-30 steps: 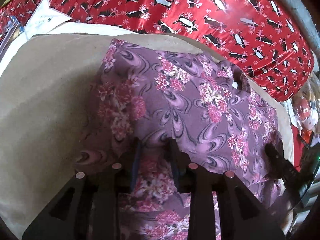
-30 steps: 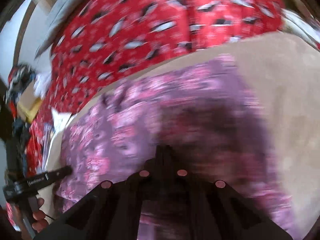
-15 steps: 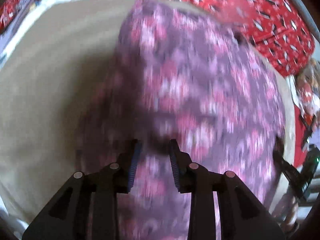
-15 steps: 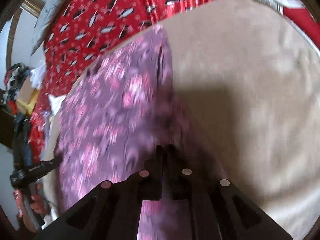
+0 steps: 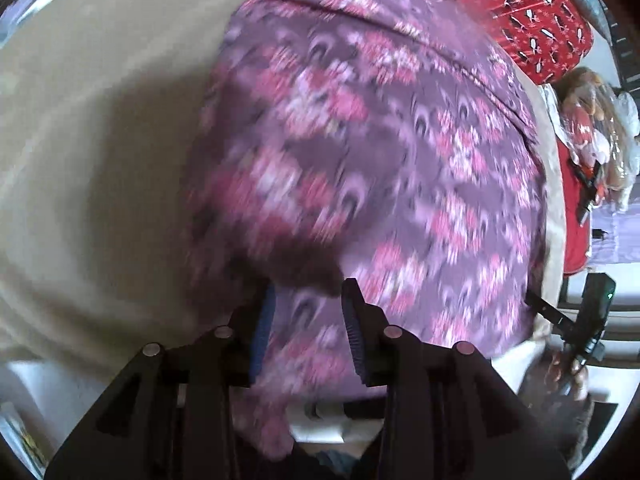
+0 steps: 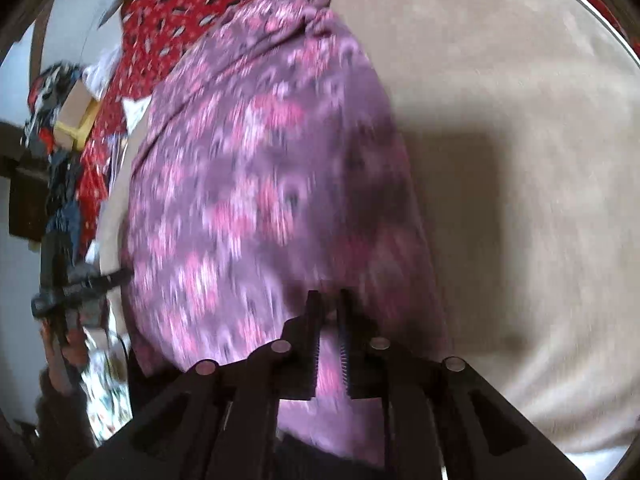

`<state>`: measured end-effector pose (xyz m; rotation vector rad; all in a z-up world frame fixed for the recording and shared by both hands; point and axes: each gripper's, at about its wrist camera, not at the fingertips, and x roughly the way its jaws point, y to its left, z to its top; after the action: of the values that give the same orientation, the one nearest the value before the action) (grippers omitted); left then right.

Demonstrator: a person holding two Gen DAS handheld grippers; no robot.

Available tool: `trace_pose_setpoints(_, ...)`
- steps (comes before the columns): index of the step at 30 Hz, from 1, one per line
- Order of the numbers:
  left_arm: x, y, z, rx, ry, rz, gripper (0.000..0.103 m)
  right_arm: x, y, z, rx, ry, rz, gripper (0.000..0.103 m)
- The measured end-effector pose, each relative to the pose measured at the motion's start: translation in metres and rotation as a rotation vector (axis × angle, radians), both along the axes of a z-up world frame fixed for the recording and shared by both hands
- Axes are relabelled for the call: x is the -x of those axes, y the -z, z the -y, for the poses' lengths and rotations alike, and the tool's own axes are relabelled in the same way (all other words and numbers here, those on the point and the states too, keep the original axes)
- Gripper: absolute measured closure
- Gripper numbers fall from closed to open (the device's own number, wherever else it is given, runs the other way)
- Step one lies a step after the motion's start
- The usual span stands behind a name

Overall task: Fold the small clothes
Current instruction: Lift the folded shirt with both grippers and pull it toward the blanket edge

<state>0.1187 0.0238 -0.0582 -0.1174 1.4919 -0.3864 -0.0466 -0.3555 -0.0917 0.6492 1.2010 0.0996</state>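
A purple garment with pink flowers (image 5: 380, 140) lies folded over on a beige surface (image 5: 100, 120). In the left wrist view my left gripper (image 5: 307, 288) holds a bunch of the cloth's near edge between its fingers; its jaws are opening, with cloth still filling the gap. In the right wrist view the garment (image 6: 248, 160) runs up and left. My right gripper (image 6: 328, 296) is at its near edge; its jaws are opening, and a narrow gap shows with thin cloth lying loose in it. Both views are blurred by motion.
A red blanket with a penguin print (image 5: 532, 12) lies beyond the beige surface (image 6: 520, 160). A doll in clear plastic (image 5: 592, 128) sits at the right. A pile of clutter (image 6: 60, 92) stands at the left. A hand (image 5: 568, 368) holds the other gripper.
Both grippers have pulled the garment's edge toward the near side, and the cloth now lies doubled over. The right jaws, tight on the cloth before, have parted slightly. Both cameras tilt further down.
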Motion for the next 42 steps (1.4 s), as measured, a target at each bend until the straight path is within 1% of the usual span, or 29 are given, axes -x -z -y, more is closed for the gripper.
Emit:
trace_pose_setpoints(3,0.019,-0.003,-0.020,-0.001,-0.002,-0.002,0.071,0.028,-0.004,0.006,0.036,0.010,-0.015,0.076)
trace_pose_setpoints(4,0.024,-0.002,-0.027,-0.007,-0.004,-0.002,0.071,0.034,-0.006,0.009,0.058,0.027,-0.017,0.075)
trace_pose_setpoints(6,0.031,-0.001,-0.040,-0.003,-0.007,-0.013,0.071,0.051,-0.014,0.019,0.062,0.085,0.037,0.074)
trace_pose_setpoints(8,0.039,0.003,-0.046,0.023,-0.005,-0.029,0.071,0.065,-0.020,0.029,0.072,0.147,0.080,0.054)
trace_pose_setpoints(9,0.044,0.006,-0.046,0.036,0.000,-0.036,0.071,0.070,-0.020,0.033,0.097,0.177,0.087,0.052)
trace_pose_setpoints(10,0.049,0.008,-0.045,0.045,0.008,-0.041,0.069,0.074,-0.018,0.035,0.116,0.200,0.089,0.052)
trace_pose_setpoints(11,0.053,0.010,-0.042,0.046,0.017,-0.045,0.066,0.074,-0.016,0.034,0.113,0.206,0.088,0.052)
trace_pose_setpoints(12,0.055,0.011,-0.040,0.046,0.023,-0.048,0.060,0.075,-0.010,0.033,0.080,0.201,0.086,0.052)
trace_pose_setpoints(13,0.058,0.013,-0.037,0.045,0.032,-0.051,0.058,0.074,-0.005,0.030,0.046,0.192,0.083,0.052)
trace_pose_setpoints(15,0.063,0.016,-0.034,0.033,0.044,-0.055,0.058,0.072,0.006,0.020,-0.012,0.150,0.076,0.052)
trace_pose_setpoints(16,0.064,0.018,-0.033,0.030,0.047,-0.056,0.058,0.071,0.010,0.012,-0.027,0.117,0.072,0.053)
trace_pose_setpoints(18,0.066,0.022,-0.032,0.033,0.038,-0.059,0.058,0.070,0.013,-0.002,-0.011,0.061,0.065,0.053)
trace_pose_setpoints(19,0.068,0.024,-0.033,0.036,0.039,-0.065,0.064,0.068,0.014,-0.008,-0.004,0.033,0.058,0.061)
trace_pose_setpoints(20,0.071,0.025,-0.032,0.040,0.044,-0.070,0.071,0.067,0.014,-0.012,-0.004,0.015,0.055,0.080)
trace_pose_setpoints(21,0.073,0.027,-0.031,0.039,0.057,-0.077,0.088,0.067,0.014,-0.016,-0.003,-0.003,0.051,0.092)
trace_pose_setpoints(22,0.075,0.029,-0.030,0.040,0.070,-0.084,0.097,0.066,0.013,-0.020,0.003,-0.019,0.050,0.096)
trace_pose_setpoints(24,0.079,0.032,-0.033,0.052,0.078,-0.088,0.097,0.067,0.005,-0.025,0.047,-0.030,0.076,0.096)
trace_pose_setpoints(27,0.082,0.030,-0.039,0.080,0.071,-0.079,0.097,0.070,-0.003,-0.028,0.063,-0.018,0.097,0.096)
trace_pose_setpoints(28,0.082,0.029,-0.042,0.091,0.069,-0.075,0.095,0.072,-0.003,-0.027,0.060,-0.013,0.092,0.096)
trace_pose_setpoints(29,0.081,0.027,-0.046,0.101,0.066,-0.080,0.091,0.072,-0.003,-0.027,0.058,-0.002,0.085,0.092)
trace_pose_setpoints(30,0.080,0.027,-0.049,0.107,0.062,-0.084,0.077,0.073,-0.002,-0.024,0.048,0.013,0.083,0.091)
trace_pose_setpoints(31,0.079,0.027,-0.052,0.112,0.057,-0.084,0.058,0.074,-0.001,-0.023,0.035,0.032,0.078,0.090)
trace_pose_setpoints(32,0.079,0.027,-0.054,0.115,0.049,-0.080,0.052,0.075,0.002,-0.019,0.028,0.045,0.075,0.090)
trace_pose_setpoints(33,0.079,0.027,-0.054,0.121,0.049,-0.079,0.050,0.075,0.004,-0.018,0.019,0.060,0.072,0.090)
trace_pose_setpoints(35,0.082,0.028,-0.050,0.091,0.072,-0.064,0.050,0.074,0.007,-0.018,0.011,0.079,0.064,0.090)
trace_pose_setpoints(36,0.085,0.028,-0.045,0.068,0.086,-0.041,0.051,0.074,0.008,-0.019,0.012,0.084,0.065,0.090)
trace_pose_setpoints(38,0.088,0.029,-0.034,0.022,0.105,-0.016,0.060,0.075,0.004,-0.021,0.028,0.078,0.078,0.095)
trace_pose_setpoints(39,0.089,0.030,-0.032,0.004,0.103,-0.021,0.070,0.074,0.001,-0.024,0.043,0.072,0.091,0.095)
trace_pose_setpoints(42,0.089,0.020,-0.049,0.043,0.068,-0.029,0.070,0.075,-0.005,-0.026,0.053,0.069,0.102,0.095)
